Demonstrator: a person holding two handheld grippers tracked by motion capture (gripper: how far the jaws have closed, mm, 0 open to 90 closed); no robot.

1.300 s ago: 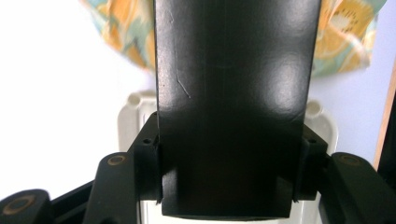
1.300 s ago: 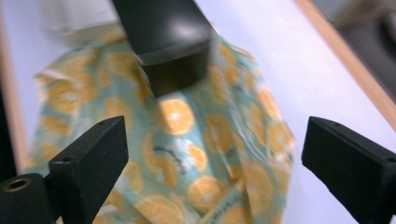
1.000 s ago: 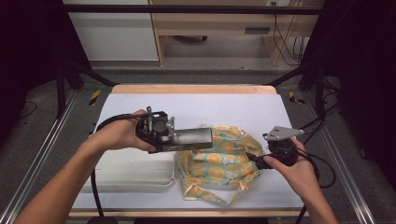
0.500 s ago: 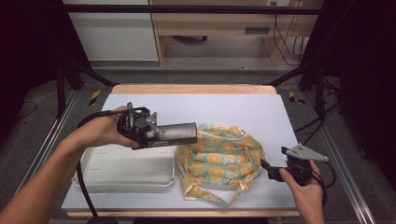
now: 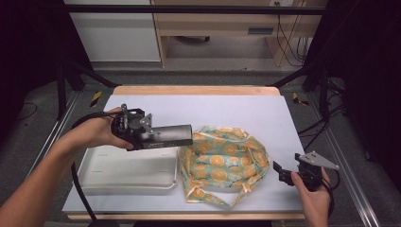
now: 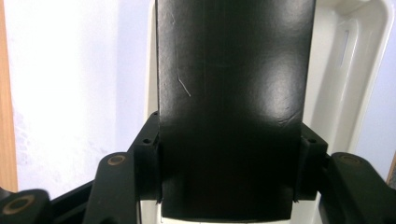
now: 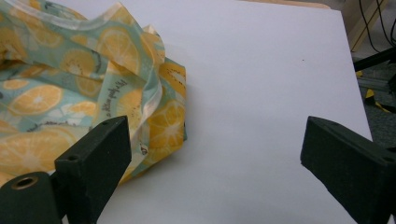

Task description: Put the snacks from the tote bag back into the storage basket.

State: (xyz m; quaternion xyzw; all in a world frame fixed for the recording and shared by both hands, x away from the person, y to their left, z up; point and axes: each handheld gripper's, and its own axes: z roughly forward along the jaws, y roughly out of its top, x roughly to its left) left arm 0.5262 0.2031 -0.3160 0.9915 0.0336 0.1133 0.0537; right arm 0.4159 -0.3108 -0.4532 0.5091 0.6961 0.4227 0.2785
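Your table is a pale sheet on a wooden top, with dark floor and cables around it. The white tray lies at the near left, its far rim hidden under the box. Beside it sits the orange-print cloth bag, crumpled, so its opening is hard to make out. Your left gripper clamps the long black box by one end; its long axis runs level, pointing toward the bag, above the tray's far edge. Your right gripper stands wide open, holding nothing, just beside the bag's right edge.
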